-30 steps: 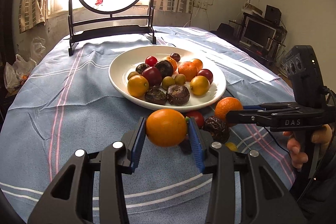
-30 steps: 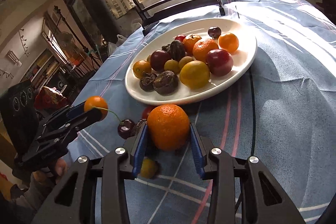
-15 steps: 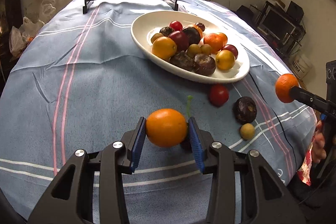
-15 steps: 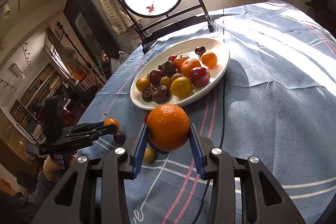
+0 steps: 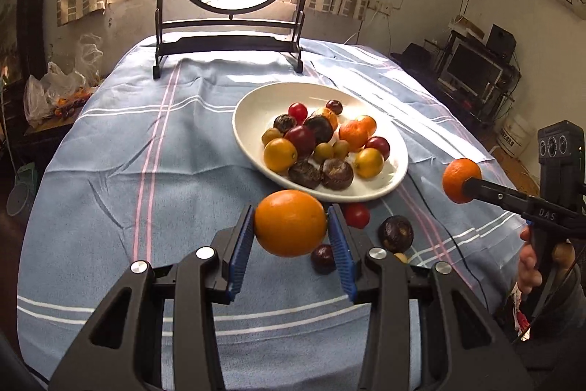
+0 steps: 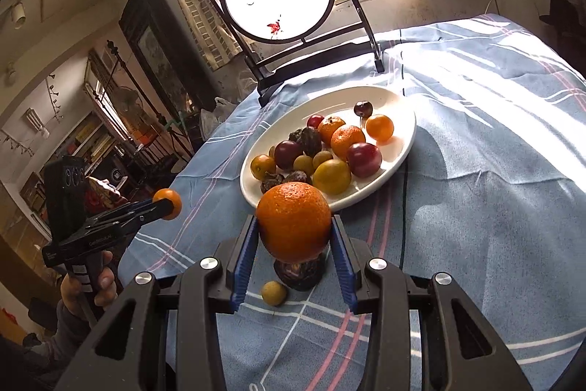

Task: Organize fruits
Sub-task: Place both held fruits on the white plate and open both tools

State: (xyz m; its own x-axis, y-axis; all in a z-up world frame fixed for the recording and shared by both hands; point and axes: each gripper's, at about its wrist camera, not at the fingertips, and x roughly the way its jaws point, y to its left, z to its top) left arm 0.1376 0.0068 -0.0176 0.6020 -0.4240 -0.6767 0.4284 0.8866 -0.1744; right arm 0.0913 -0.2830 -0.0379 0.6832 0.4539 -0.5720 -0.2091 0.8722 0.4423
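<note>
Left gripper point(image 5: 291, 224) pinches a smooth orange point(image 5: 290, 223) at lower centre of its view; right gripper point(image 6: 293, 224) pinches a pebbled orange point(image 6: 293, 220) — both held clear of the white plate point(image 5: 397, 176) of fruit, mid-frame.

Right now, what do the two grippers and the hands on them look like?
Both match: black plastic frames with cut-out slots, silver pivot bolts, and blue ribbed pads inside the fingers. The right gripper carries white "DAS" lettering and a black box with three round ports on top; the left gripper has the same box and small white print. Bare hands grip the handles; the left wears a dark sleeve.
</note>
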